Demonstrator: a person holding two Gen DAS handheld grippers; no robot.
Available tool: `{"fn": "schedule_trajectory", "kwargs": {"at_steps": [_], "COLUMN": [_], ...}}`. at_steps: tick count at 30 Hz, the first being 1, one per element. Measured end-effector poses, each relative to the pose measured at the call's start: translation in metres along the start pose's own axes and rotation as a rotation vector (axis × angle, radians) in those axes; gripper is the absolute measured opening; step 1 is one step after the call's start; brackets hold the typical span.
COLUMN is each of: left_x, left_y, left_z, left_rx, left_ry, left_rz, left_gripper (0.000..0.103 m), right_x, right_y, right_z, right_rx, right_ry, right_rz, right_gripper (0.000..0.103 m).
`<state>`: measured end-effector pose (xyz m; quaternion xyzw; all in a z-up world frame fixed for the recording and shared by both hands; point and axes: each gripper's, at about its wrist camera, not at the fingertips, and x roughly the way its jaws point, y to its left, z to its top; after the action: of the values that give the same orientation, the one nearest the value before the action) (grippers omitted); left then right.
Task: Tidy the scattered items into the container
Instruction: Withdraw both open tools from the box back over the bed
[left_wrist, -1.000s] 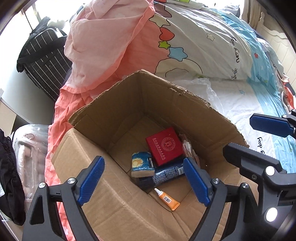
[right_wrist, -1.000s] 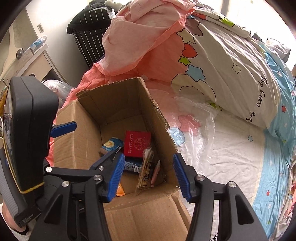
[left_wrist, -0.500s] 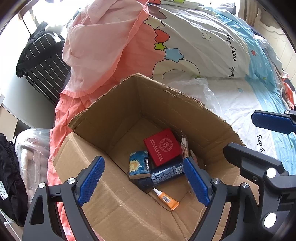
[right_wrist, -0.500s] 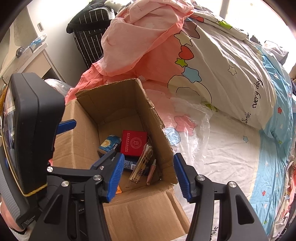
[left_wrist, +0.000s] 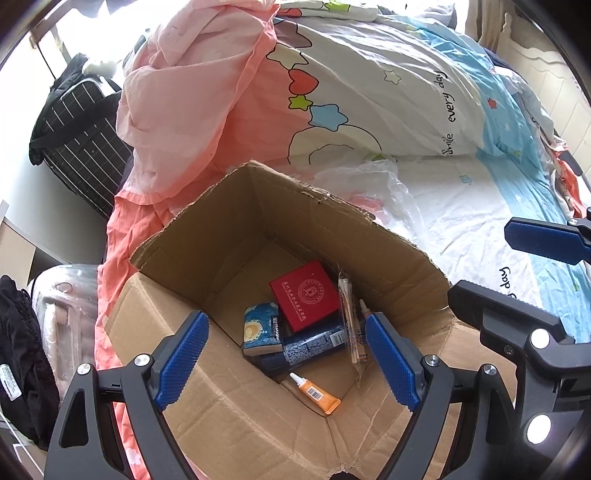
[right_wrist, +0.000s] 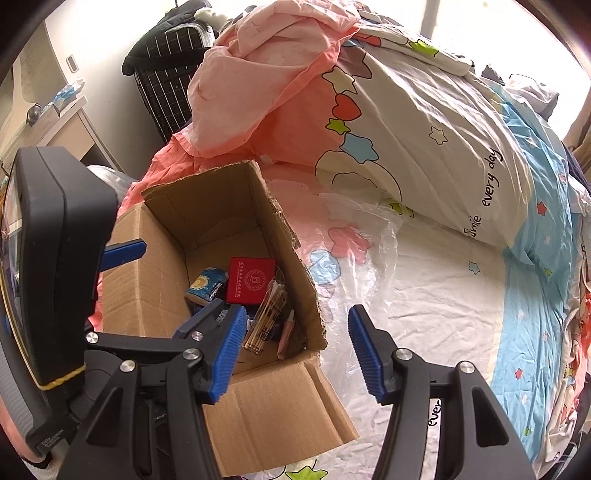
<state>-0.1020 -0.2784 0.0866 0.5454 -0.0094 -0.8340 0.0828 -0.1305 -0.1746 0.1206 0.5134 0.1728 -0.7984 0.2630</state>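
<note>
Open brown cardboard box (left_wrist: 236, 236) on a patterned bed sheet (right_wrist: 443, 295), inside it a red square box (left_wrist: 306, 295), blue tissue pack (left_wrist: 260, 328), orange tube (left_wrist: 316, 393), left gripper (left_wrist: 286, 354) spread wide and empty above it, right gripper (right_wrist: 295, 350) parted, empty, over the box's right wall, clear plastic bag (right_wrist: 362, 236) beyond.

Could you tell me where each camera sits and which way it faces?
Left wrist: on the left gripper, looking steeply down into the brown cardboard box; both its blue pads and part of the right gripper show.
Right wrist: on the right gripper, above the box's right wall; left gripper's body shows.
Shared: box, red square case, bed.
</note>
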Motion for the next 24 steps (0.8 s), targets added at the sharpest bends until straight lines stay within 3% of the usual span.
{"fn": "schedule_trajectory", "kwargs": {"at_steps": [7, 10, 24], "left_x": [-0.007, -0.009, -0.025], "left_y": [-0.008, -0.014, -0.038], "left_z": [0.001, 0.0, -0.003], "left_rx": [0.008, 0.026, 0.053], "left_ry": [0.0, 0.008, 0.002], "left_rz": [-0.015, -0.016, 0.004], "left_gripper": [0.091, 0.103, 0.103], "right_x": [-0.01, -0.012, -0.031], "right_y": [-0.008, -0.011, -0.029], "right_z": [-0.006, -0.009, -0.026], "right_rx": [0.021, 0.032, 0.07], "right_ry": [-0.01, -0.011, -0.028], "right_rz": [-0.007, -0.005, -0.021], "right_gripper": [0.054, 0.054, 0.054]}}
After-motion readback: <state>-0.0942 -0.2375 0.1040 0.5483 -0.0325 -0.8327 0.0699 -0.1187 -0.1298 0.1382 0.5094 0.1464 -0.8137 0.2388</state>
